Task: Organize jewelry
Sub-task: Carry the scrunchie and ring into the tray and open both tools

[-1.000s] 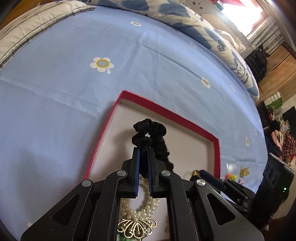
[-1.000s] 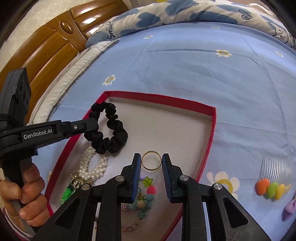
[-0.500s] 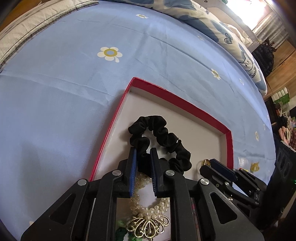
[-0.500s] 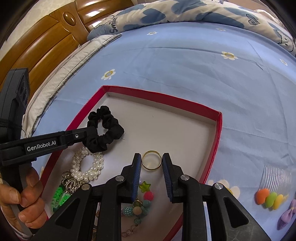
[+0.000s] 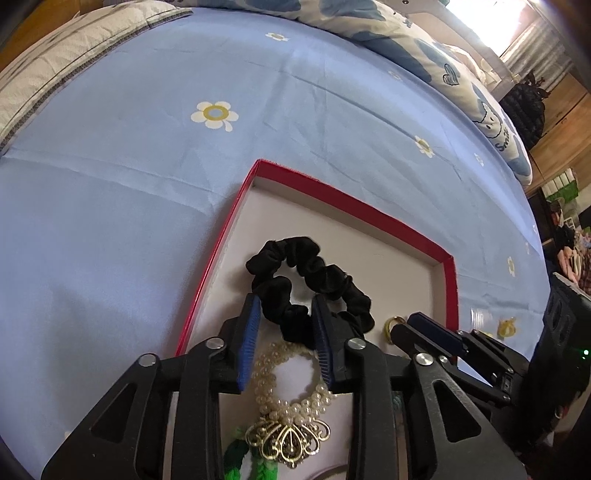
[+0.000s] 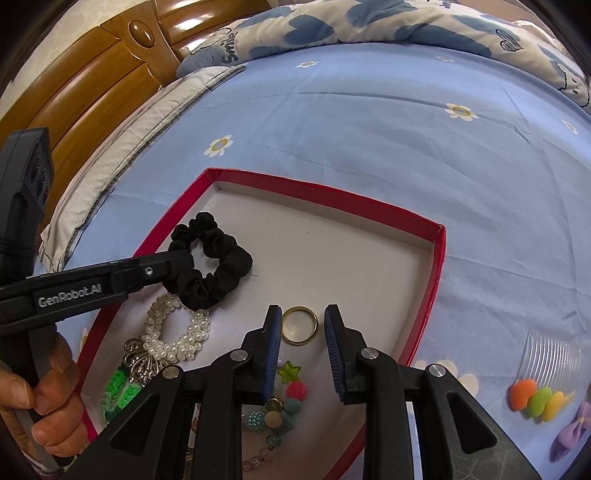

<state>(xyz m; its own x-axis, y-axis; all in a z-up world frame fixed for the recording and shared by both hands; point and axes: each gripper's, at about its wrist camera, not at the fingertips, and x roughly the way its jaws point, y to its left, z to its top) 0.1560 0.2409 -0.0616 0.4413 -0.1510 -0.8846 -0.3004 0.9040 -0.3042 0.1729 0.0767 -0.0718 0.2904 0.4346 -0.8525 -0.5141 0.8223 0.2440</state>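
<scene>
A red-rimmed box (image 6: 432,273) with a white floor lies on the blue bedsheet. A black scrunchie (image 5: 314,269) (image 6: 218,273) lies inside it near the left wall. My left gripper (image 5: 286,312) is open, its jaws astride the near edge of the scrunchie. A gold ring (image 6: 299,325) (image 5: 390,325) lies on the box floor. My right gripper (image 6: 302,325) is open with the ring between its fingertips. A pearl bracelet (image 6: 173,332) with a gold filigree charm (image 5: 288,437), a green braided band (image 6: 118,391) and a beaded charm bracelet (image 6: 280,402) lie in the box's near part.
Outside the box on the right lie a clear comb clip with orange, green and yellow beads (image 6: 543,380) and a purple bow (image 6: 572,435). A patterned duvet (image 6: 369,22) and wooden headboard (image 6: 96,66) border the far side.
My left gripper has lowered the scrunchie onto the box floor and opened, letting it go. The right gripper has stayed open around the ring.
</scene>
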